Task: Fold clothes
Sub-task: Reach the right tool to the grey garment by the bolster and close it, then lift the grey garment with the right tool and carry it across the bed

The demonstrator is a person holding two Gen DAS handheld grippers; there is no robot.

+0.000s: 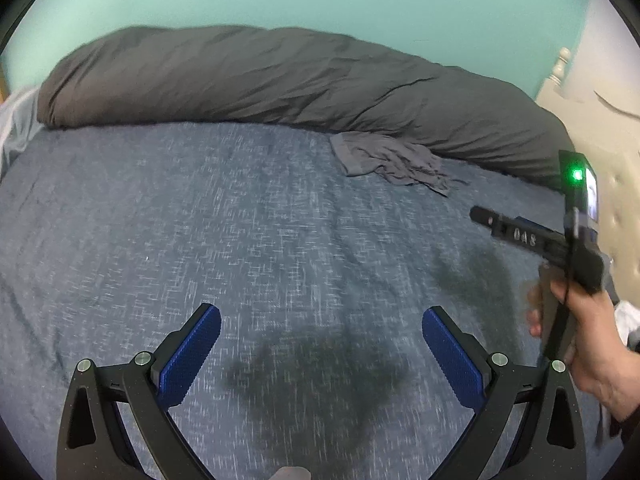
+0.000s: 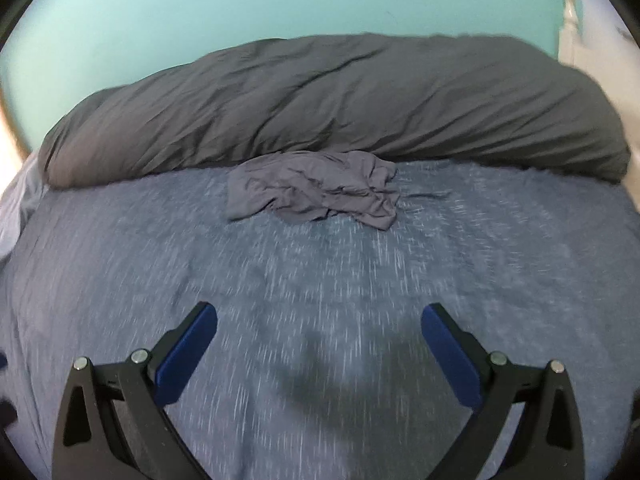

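Both left tongs (image 1: pixel 321 330) and right tongs (image 2: pixel 319 327) gape wide, empty, above bare blue bed cover (image 2: pixel 160 280). Well ahead of them a crumpled grey garment (image 2: pixel 316 190) lies against the dark duvet roll (image 2: pixel 340 108), nearer the right tongs.

Only one marking legible: pale characters reading roughly "0A8" on the black bar of the right gripper (image 1: pixel 520 236), at about three o'clock in the left wrist view; blurred, so exact reading uncertain. Nothing readable on its small lit screen (image 1: pixel 592 196). No text, brand or number legible in the right wrist view.
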